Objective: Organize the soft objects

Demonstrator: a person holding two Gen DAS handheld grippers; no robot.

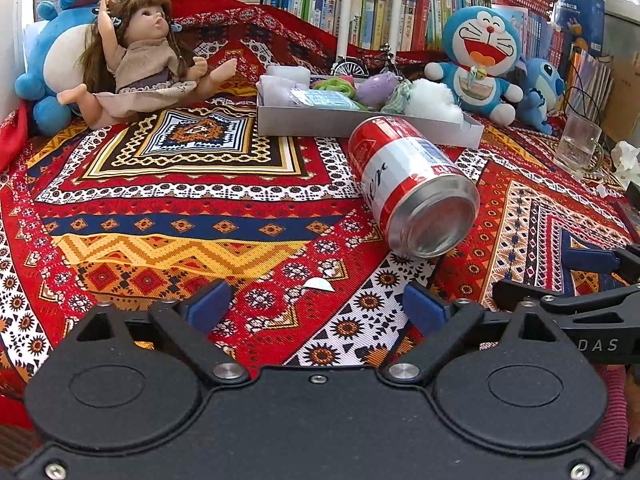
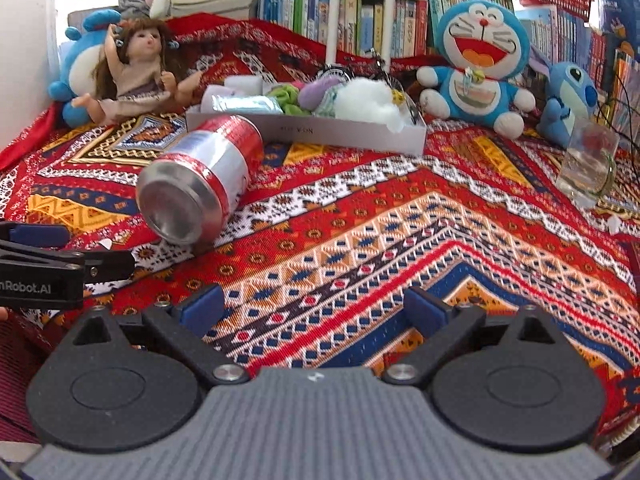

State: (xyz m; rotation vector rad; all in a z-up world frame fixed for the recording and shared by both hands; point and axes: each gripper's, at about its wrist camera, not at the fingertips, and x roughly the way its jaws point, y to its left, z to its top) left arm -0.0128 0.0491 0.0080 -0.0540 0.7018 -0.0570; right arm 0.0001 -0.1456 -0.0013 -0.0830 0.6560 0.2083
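Note:
A flat white tray (image 1: pixel 360 122) (image 2: pixel 360 136) on the patterned cloth holds several soft items: a white fluffy tuft (image 1: pixel 430 98) (image 2: pixel 368 98), a purple plush (image 1: pixel 378 88) (image 2: pixel 316 90), green fabric (image 1: pixel 334 85) (image 2: pixel 282 94) and a plastic-wrapped pack (image 1: pixel 324 100) (image 2: pixel 244 103). My left gripper (image 1: pixel 316 306) is open and empty, low over the cloth, well short of the tray. My right gripper (image 2: pixel 314 306) is open and empty too, to the right of the left one.
A red and silver can (image 1: pixel 412 184) (image 2: pixel 200 184) lies on its side between the grippers and the tray. A doll (image 1: pixel 144 60) (image 2: pixel 136 68), blue plush toys (image 1: pixel 482 56) (image 2: pixel 480 64) and a glass mug (image 1: pixel 578 144) (image 2: pixel 590 160) ring the cloth. Bookshelves stand behind.

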